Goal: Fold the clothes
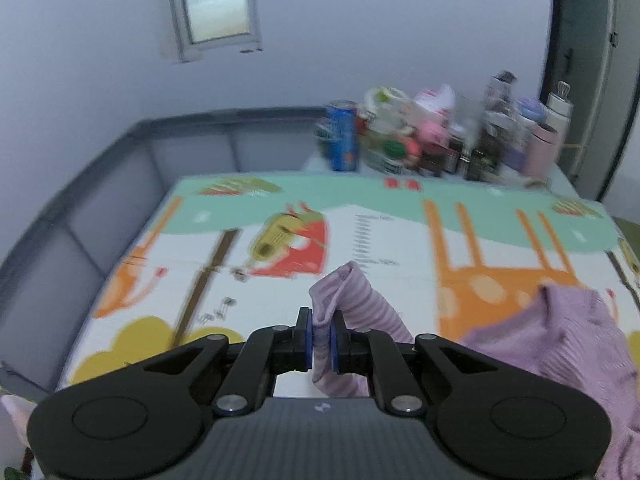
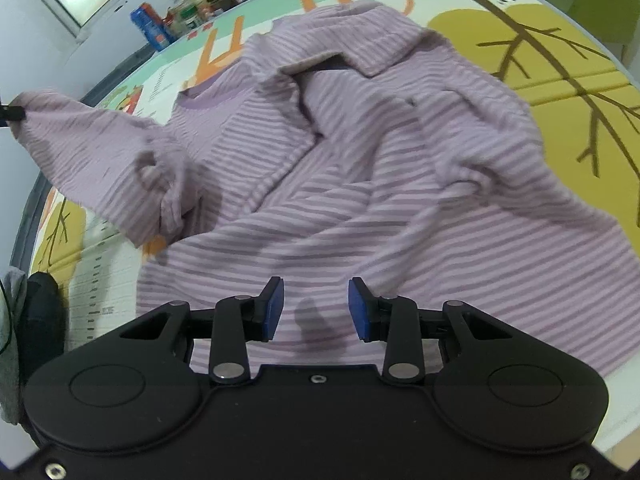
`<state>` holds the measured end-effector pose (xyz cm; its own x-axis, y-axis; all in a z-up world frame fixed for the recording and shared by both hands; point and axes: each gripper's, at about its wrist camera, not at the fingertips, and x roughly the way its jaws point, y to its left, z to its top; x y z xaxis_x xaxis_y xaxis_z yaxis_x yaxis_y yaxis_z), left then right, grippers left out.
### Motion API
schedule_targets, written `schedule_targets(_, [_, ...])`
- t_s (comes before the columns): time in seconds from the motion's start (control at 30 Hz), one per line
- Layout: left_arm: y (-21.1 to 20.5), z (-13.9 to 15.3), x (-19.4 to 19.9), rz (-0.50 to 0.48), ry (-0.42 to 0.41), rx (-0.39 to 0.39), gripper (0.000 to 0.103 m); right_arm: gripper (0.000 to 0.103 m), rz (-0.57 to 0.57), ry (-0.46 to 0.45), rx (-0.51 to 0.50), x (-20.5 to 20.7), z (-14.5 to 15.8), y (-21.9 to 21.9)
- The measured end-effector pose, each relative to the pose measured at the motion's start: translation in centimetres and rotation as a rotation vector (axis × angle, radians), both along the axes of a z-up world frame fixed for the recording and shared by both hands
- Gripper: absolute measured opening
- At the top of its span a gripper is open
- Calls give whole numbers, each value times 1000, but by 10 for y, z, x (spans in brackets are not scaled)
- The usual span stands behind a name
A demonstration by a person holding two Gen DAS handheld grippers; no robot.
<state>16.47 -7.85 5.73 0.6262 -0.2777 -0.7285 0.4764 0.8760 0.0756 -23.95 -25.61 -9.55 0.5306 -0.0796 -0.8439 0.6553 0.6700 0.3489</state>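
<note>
Fabric bunches between the pads of the left gripper [image 1: 321, 346], which pinches a sleeve end of the lilac striped shirt [image 1: 560, 336], lifted above the cartoon mat [image 1: 380, 236]; bottles [image 1: 432, 136] crowd the far edge. From the right wrist, the shirt [image 2: 360, 184] sprawls rumpled on the mat [image 2: 560, 60], soft, light, ribbed knit, likely best taken at hem or cuffs; the right gripper [image 2: 316, 308] hovers spread, holding nothing

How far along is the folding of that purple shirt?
Barely begun. Nothing looks folded: the striped shirt lies rumpled on the play mat. In hand: the left gripper pinches a sleeve, lifting it. The right gripper hovers open over the hem. All the folds remain.
</note>
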Motion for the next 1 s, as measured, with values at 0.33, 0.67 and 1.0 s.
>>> schedule_targets(0.33, [51, 9, 48, 91, -16, 34, 10, 33, 94, -46, -54, 50, 28, 23])
schedule_targets(0.67, [97, 22, 88, 195, -19, 26, 10, 33, 160, -53, -67, 93, 33, 49])
schedule_targets(1.0, [91, 7, 72, 115, 17, 34, 14, 33, 179, -37, -77, 115, 34, 62])
